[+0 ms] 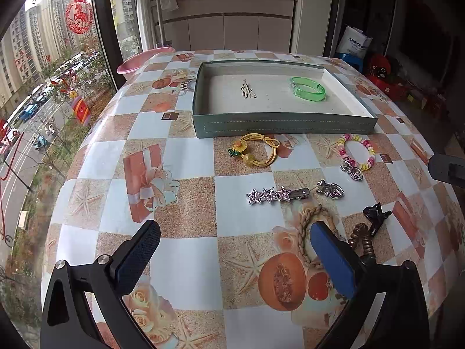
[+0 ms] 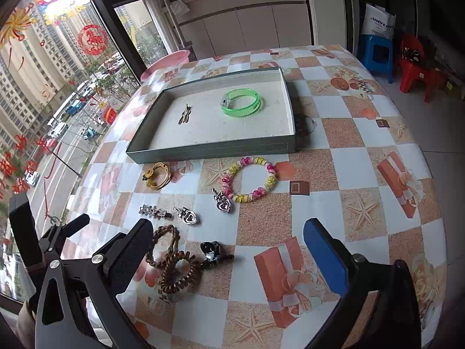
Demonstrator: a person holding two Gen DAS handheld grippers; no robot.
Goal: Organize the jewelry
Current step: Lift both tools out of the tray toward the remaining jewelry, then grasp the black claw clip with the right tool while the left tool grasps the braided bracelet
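Mostly loose jewelry, green bangle (image 2: 241, 102) in tray (image 2: 212, 148), both grippers' fingers (image 2: 325, 250) wide apart, empty

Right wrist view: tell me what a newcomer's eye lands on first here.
The bright green bangle stands out first, lying inside the shallow grey tray beside a small metal hair clip. Next comes the pink-and-yellow coil bracelet on the checked tablecloth, just in front of the tray. Nearer, more pieces lie scattered, among them a brown spiral hair tie, with the open right gripper over them.
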